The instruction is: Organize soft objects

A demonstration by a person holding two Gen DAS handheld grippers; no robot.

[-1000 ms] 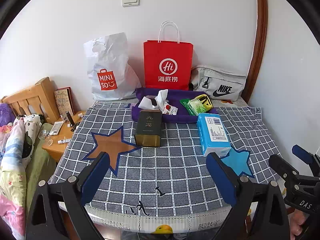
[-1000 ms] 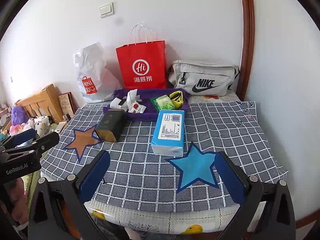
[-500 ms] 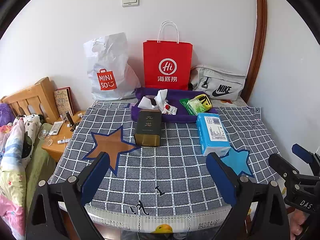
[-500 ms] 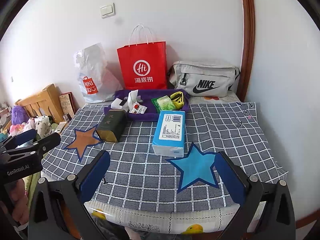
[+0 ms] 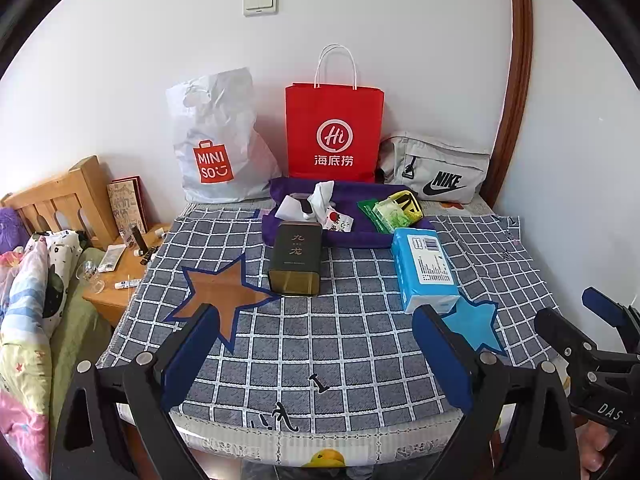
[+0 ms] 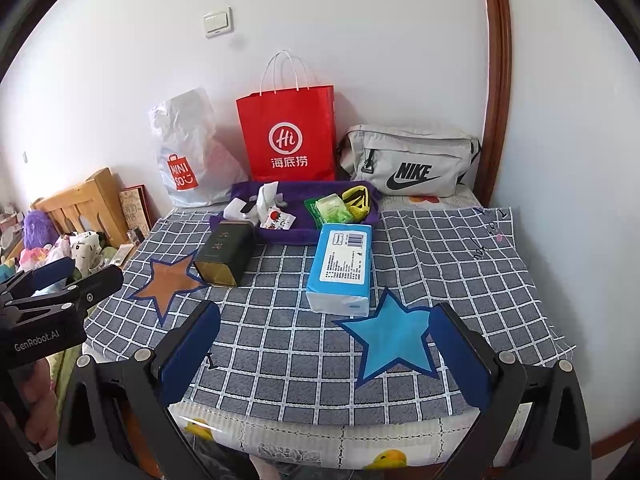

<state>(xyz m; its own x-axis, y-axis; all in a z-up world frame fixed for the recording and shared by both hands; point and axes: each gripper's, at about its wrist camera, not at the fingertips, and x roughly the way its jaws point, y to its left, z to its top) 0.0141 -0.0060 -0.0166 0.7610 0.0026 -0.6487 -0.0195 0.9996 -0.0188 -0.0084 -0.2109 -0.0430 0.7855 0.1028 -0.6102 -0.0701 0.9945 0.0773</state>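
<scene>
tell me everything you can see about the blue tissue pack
The blue tissue pack is a soft rectangular brick in glossy light-blue plastic wrap, with a white printed label and barcode on its top face. It looks sealed and full. It lies flat on the checked cloth, lengthwise toward the camera, its far end against the purple tray, its near end by the blue star. Neither gripper touches it.

We see bright, even daylight | soft shadows behind the red bag (image 5: 334, 130) | sharp focus | strong fisheye bending, black corners.

tissue pack (image 5: 424, 268) label txt illegible
</scene>
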